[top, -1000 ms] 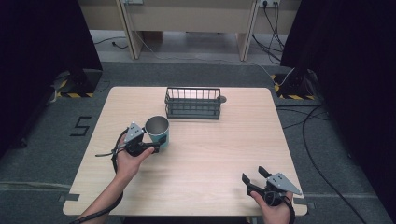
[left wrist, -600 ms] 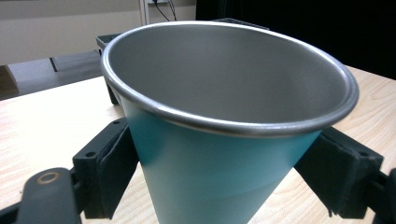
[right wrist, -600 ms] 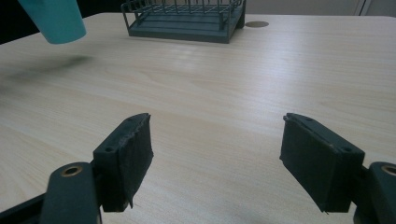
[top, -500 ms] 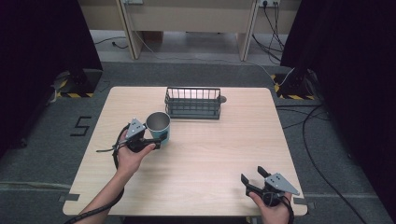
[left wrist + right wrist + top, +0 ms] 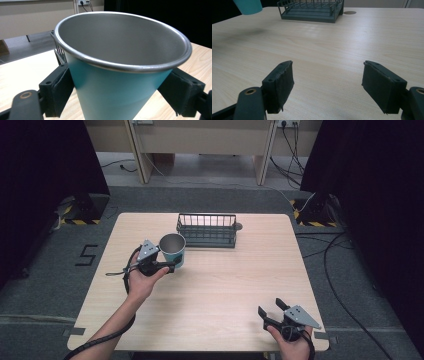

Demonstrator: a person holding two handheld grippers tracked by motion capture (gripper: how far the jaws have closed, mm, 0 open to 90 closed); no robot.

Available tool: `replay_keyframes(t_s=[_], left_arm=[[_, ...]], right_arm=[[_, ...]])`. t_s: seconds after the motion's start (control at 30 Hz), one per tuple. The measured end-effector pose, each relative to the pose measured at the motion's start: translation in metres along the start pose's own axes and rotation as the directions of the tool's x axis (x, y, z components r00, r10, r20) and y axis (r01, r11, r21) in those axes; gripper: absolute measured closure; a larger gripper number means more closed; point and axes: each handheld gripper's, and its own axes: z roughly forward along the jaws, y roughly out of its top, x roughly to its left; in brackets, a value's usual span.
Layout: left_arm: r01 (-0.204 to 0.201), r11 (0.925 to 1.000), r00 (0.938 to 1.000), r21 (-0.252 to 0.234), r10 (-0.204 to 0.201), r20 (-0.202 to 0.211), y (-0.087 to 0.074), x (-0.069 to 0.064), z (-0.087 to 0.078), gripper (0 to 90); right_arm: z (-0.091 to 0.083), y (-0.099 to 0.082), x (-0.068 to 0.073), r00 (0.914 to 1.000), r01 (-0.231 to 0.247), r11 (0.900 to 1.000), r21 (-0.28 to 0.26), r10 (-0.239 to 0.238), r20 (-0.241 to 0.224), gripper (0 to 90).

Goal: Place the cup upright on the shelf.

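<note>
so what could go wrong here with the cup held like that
The left tool clamps the teal cup on its tapered, smooth wall, well below the rim, so it might slide in the pads. The cup looks lifted off the table; a slip would drop it. The wire basket stands close behind it, so a forward move could knock the cup against the basket's wall.

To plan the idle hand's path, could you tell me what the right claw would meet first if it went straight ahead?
Bare light wooden table first; the open right claw then lines up roughly with the dark wire rack at the far edge, though depth is uncertain.
</note>
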Motion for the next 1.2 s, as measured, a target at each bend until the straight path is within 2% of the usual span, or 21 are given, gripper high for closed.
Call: replay_keyframes(t_s=[0.1, 0.73, 0.9, 1.2], left_arm=[[-0.007, 1.0000, 0.9999, 0.000, 0.007, -0.008, 0.004, 0.001, 0.002, 16.4], [0.001, 0.9997, 1.0000, -0.024, -0.001, 0.008, 0.028, 0.003, 0.019, 16.3], [0.000, 0.9994, 0.9999, -0.034, 0.000, 0.011, 0.039, 0.003, 0.026, 16.3], [0.003, 0.9993, 1.0000, -0.037, -0.003, 0.008, 0.049, 0.005, 0.038, 16.3]], right_arm=[[0.000, 0.000, 0.000, 1.0000, 0.000, 1.0000, 0.001, 0.000, -0.001, 25.6], [0.000, 0.000, 0.000, 1.0000, -0.002, 1.0000, 0.002, 0.002, -0.003, 25.9], [0.000, 0.000, 0.000, 1.0000, -0.003, 1.0000, 0.002, 0.003, -0.004, 26.0], [0.000, 0.000, -0.001, 1.0000, -0.004, 1.0000, -0.001, 0.004, -0.005, 26.1]])
